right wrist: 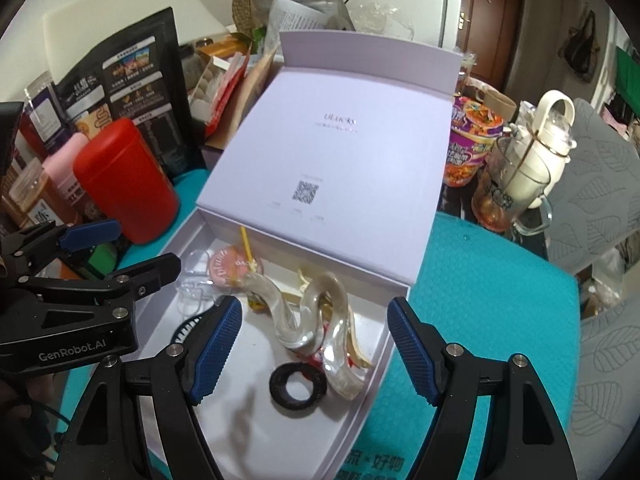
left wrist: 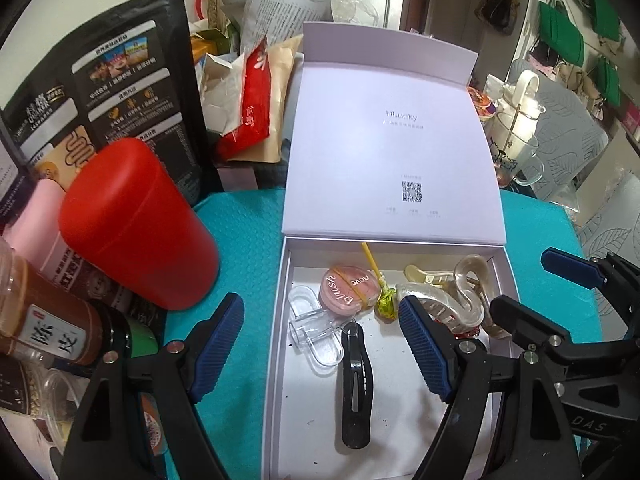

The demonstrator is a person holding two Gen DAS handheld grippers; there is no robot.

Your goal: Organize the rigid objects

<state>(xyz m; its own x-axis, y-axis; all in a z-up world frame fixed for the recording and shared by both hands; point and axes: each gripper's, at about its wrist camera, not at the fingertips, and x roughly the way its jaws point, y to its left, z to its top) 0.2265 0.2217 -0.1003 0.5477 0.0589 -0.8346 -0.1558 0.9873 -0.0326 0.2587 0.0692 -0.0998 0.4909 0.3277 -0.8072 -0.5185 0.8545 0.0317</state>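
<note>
A white box [left wrist: 280,320] with its lid [left wrist: 392,152] folded back lies on a teal mat. In it are a black hair clip [left wrist: 356,380], a clear clip [left wrist: 316,328], a pink blush compact [left wrist: 348,290], a lollipop [left wrist: 384,304], a yellowish claw clip [left wrist: 424,276] and a wavy clear claw clip [left wrist: 468,292]. The right wrist view also shows a black ring [right wrist: 298,388] beside the wavy clip [right wrist: 320,320]. My left gripper [left wrist: 320,304] hovers open over the box's left half. My right gripper [right wrist: 315,304] hovers open over the right half. Neither holds anything.
A red canister [left wrist: 136,224], a black pouch [left wrist: 112,80] and jars crowd the left of the box. A glass pitcher [right wrist: 520,184] and a noodle cup [right wrist: 468,148] stand at the back right. Bags and papers are piled behind the lid. Teal mat [right wrist: 480,300] lies to the right.
</note>
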